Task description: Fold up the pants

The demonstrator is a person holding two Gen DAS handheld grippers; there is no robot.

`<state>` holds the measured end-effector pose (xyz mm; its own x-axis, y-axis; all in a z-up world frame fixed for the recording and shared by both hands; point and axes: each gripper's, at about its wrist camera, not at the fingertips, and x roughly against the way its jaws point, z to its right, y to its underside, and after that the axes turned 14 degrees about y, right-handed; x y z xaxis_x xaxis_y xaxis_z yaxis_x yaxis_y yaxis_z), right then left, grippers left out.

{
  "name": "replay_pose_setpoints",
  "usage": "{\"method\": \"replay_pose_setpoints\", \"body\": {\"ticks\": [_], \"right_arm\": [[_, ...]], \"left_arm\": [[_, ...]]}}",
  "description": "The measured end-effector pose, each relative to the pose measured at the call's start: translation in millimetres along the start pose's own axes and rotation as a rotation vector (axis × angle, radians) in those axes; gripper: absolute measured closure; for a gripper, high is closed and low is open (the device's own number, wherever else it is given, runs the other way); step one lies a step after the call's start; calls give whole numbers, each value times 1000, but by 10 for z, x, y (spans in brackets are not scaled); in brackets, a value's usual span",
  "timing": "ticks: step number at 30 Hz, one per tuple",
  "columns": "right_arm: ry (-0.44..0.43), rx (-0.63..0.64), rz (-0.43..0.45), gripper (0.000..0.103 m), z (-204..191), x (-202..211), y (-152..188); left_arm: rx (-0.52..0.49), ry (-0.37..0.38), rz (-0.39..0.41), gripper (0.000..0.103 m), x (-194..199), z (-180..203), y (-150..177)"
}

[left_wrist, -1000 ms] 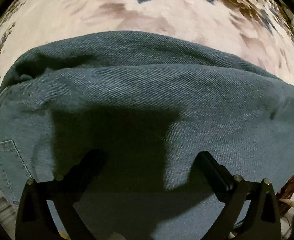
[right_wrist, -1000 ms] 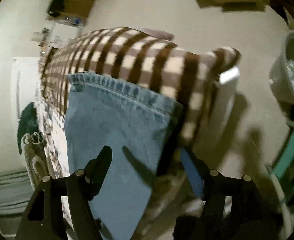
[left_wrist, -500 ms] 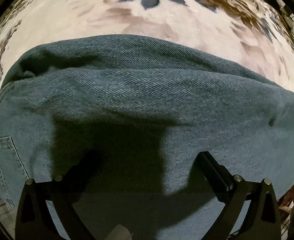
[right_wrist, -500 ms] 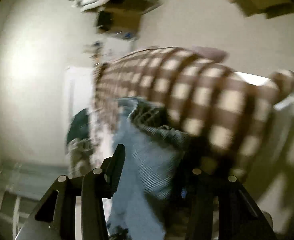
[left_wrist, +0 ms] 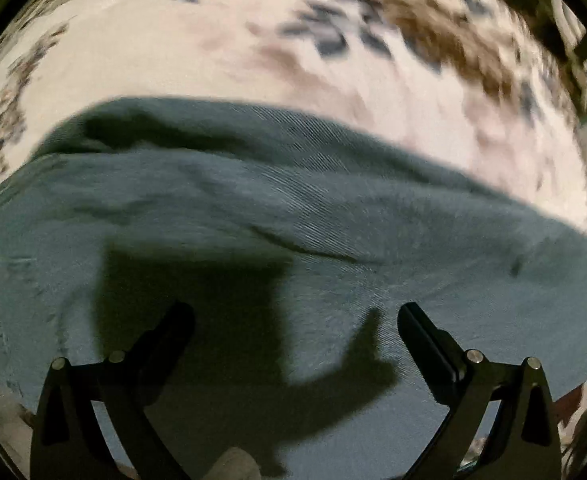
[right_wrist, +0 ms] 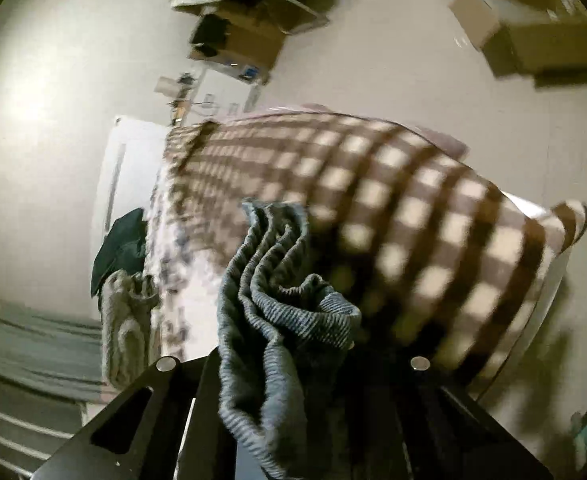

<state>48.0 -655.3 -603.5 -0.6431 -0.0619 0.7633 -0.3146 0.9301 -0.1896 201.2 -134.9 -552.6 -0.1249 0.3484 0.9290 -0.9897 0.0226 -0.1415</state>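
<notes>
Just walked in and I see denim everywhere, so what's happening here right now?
A person with a gripper in each hand is folding a pair of jeans on a bed with a floral cover. The right gripper is closing on a bunched hem of the denim, near the checked blanket. The left gripper hangs open over the flat part of the jeans, gripping nothing.

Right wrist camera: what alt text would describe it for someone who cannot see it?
The right gripper is closing on a bunched fold of blue denim pants, above a brown-and-cream checked blanket. Cardboard boxes sit on the pale floor beyond.
</notes>
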Motion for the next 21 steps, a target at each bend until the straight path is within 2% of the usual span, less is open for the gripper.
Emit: {"method": "replay_pose_setpoints", "body": {"ticks": [3,5,9,12,14,18,21], "right_arm": [[-11,79,17,92,-455,277,86],[0,180,31,92,-876,448,238],[0,358,29,92,-1616,690,824],[4,499,6,92,-2163,724,1456],[1,580,-33,92,-2372,654,1956],[11,755,-138,92,-2698,217,3023],[57,887,-226,93,-2750,-282,3888]], "left_arm": [[56,19,55,0,330,-187,-12],[93,26,83,0,555,-349,-1],[130,16,134,0,975,-655,85],[158,-3,163,0,1229,-904,238],[190,-3,176,0,1360,-1122,312],[255,-10,184,0,1507,-1549,511],[301,-25,183,0,1551,-1874,664]]}}
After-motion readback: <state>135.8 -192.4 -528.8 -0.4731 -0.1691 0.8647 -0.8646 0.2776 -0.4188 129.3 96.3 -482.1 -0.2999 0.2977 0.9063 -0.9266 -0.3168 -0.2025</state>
